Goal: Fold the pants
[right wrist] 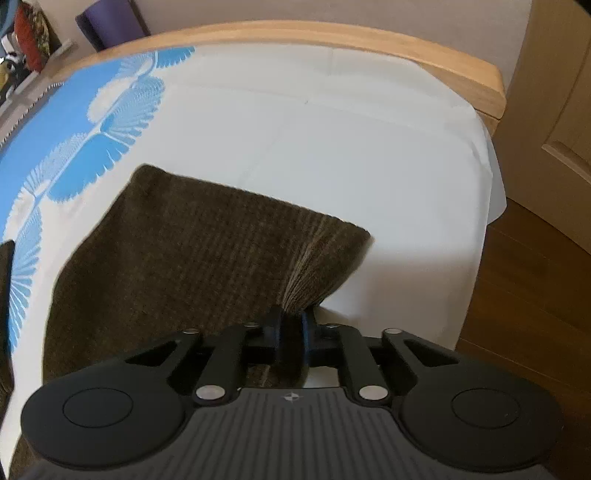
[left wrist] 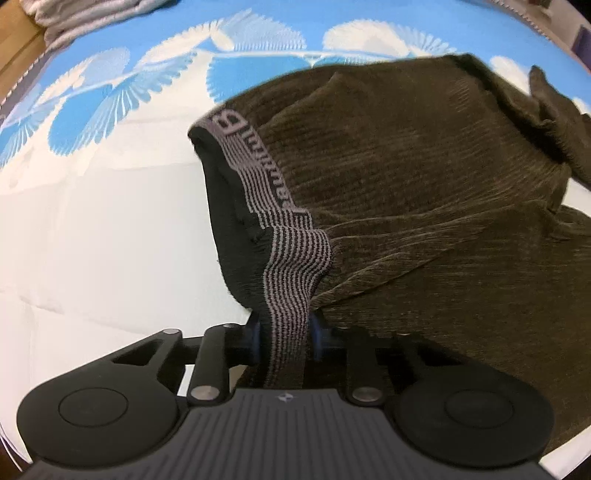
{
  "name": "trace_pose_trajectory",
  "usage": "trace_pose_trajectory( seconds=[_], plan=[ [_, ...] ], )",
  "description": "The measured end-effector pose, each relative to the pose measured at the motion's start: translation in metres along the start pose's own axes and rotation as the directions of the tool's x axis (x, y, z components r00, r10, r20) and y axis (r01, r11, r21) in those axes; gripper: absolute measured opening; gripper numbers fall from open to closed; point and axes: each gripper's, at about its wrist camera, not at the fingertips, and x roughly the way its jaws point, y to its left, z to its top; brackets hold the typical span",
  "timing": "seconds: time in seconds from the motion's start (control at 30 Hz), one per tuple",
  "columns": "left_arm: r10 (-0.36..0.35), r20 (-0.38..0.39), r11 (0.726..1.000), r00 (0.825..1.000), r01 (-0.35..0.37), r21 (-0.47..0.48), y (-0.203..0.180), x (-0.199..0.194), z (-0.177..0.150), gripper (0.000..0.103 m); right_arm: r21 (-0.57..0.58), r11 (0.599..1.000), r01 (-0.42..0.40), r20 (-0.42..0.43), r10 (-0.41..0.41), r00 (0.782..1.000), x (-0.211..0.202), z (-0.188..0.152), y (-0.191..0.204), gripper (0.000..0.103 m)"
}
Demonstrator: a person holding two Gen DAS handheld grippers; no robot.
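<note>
1. Left claw (left wrist: 284,341): clamped on the striped waistband (left wrist: 291,258) of the brown pants (left wrist: 424,192).
2. Right claw (right wrist: 293,334): clamped on a bunched edge of the pants (right wrist: 192,251).
3. Pants: spread on the bed (right wrist: 351,147), over its white and blue-patterned sheet (left wrist: 110,206).
4. Wooden bed frame (right wrist: 369,35): at the far edge.

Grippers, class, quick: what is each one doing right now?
Left gripper: shut on the waistband of the pants.
Right gripper: shut on the pants' edge.

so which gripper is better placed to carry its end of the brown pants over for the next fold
Probably left: the left gripper is clamped on the striped grey waistband of the brown ribbed pants. The right gripper only bunches fabric.
</note>
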Motion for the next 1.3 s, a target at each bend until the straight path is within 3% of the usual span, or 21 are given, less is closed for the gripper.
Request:
trace_pose_trajectory(
  seconds=[0.1,0.17,0.23,0.27,0.33,0.4,0.47,0.6,0.73,0.8,0.9,1.0,1.13,1.17,1.23,1.27,1.3],
  plan=[
    [-0.024,0.077,0.999,0.997,0.026,-0.028,0.013,-0.018,-0.003,0.023,0.004,0.998,-0.068,0.069,0.068,0.995,-0.017,0.005,0.01,0.009],
    [-0.018,0.111,0.998,0.994,0.025,-0.06,0.025,-0.031,-0.009,0.023,-0.03,0.982,-0.188,0.143,0.191,0.971,-0.034,0.006,0.02,0.009],
    [0.005,0.077,0.999,0.997,-0.001,-0.055,0.03,-0.031,-0.017,0.023,-0.125,0.963,-0.239,0.17,0.258,0.951,-0.047,0.003,0.032,0.009],
    [0.012,0.042,0.998,0.999,-0.01,-0.064,0.034,-0.026,-0.02,0.023,-0.153,0.965,-0.212,0.154,0.235,0.96,-0.046,0.001,0.035,0.009],
    [0.008,-0.022,0.997,1.0,-0.009,-0.08,0.042,-0.017,-0.025,0.024,-0.167,0.982,-0.092,0.071,0.105,0.992,-0.032,-0.006,0.034,0.009],
    [-0.004,-0.032,0.997,0.999,0.001,-0.081,0.043,-0.014,-0.025,0.026,-0.116,0.993,0.028,-0.033,-0.032,0.999,-0.014,-0.011,0.016,0.008],
    [-0.013,-0.034,0.998,0.999,0.011,-0.059,0.04,-0.013,-0.024,0.031,-0.013,1.0,0.028,-0.073,-0.029,0.997,-0.009,-0.008,-0.005,0.007],
    [-0.029,-0.082,0.999,0.996,0.027,-0.017,0.037,0.0,-0.026,0.039,-0.071,0.994,0.082,0.006,-0.082,0.997,-0.021,-0.004,-0.004,0.007],
    [-0.01,-0.065,1.0,0.998,0.008,-0.027,0.044,0.002,-0.019,0.053,-0.071,0.99,0.124,-0.02,-0.126,0.992,-0.015,-0.008,-0.003,0.011],
    [0.009,-0.013,1.0,1.0,-0.009,-0.016,0.043,-0.009,-0.018,0.058,-0.091,0.979,0.184,0.029,-0.182,0.983,-0.02,-0.006,0.004,0.02],
    [0.032,0.138,0.998,0.99,-0.04,0.053,0.029,-0.03,-0.015,0.064,-0.126,0.956,0.266,0.19,-0.24,0.952,-0.039,-0.001,0.021,0.032],
    [-0.005,0.222,0.995,0.975,-0.018,0.101,0.013,-0.037,-0.01,0.066,-0.141,0.967,0.21,0.29,-0.163,0.943,-0.058,0.002,0.034,0.037],
    [-0.071,0.256,0.978,0.964,0.017,0.209,-0.016,-0.038,-0.01,0.066,-0.239,0.97,0.041,0.319,0.039,0.947,-0.076,-0.004,0.061,0.04],
    [-0.08,0.227,0.973,0.971,0.027,0.229,-0.021,-0.031,-0.009,0.066,-0.282,0.959,-0.004,0.312,0.096,0.945,-0.079,-0.007,0.069,0.04],
    [-0.041,0.013,0.968,0.999,0.037,0.247,-0.027,0.007,-0.012,0.065,-0.397,0.913,-0.089,0.285,0.215,0.934,-0.087,-0.017,0.088,0.04],
    [-0.007,-0.068,0.967,0.998,0.024,0.255,-0.028,0.021,-0.017,0.065,-0.458,0.881,-0.12,0.261,0.262,0.929,-0.091,-0.023,0.098,0.04],
    [-0.004,-0.05,0.966,0.999,0.017,0.259,-0.029,0.019,-0.015,0.065,-0.517,0.844,-0.146,0.227,0.299,0.927,-0.094,-0.029,0.107,0.04]
  ],
)
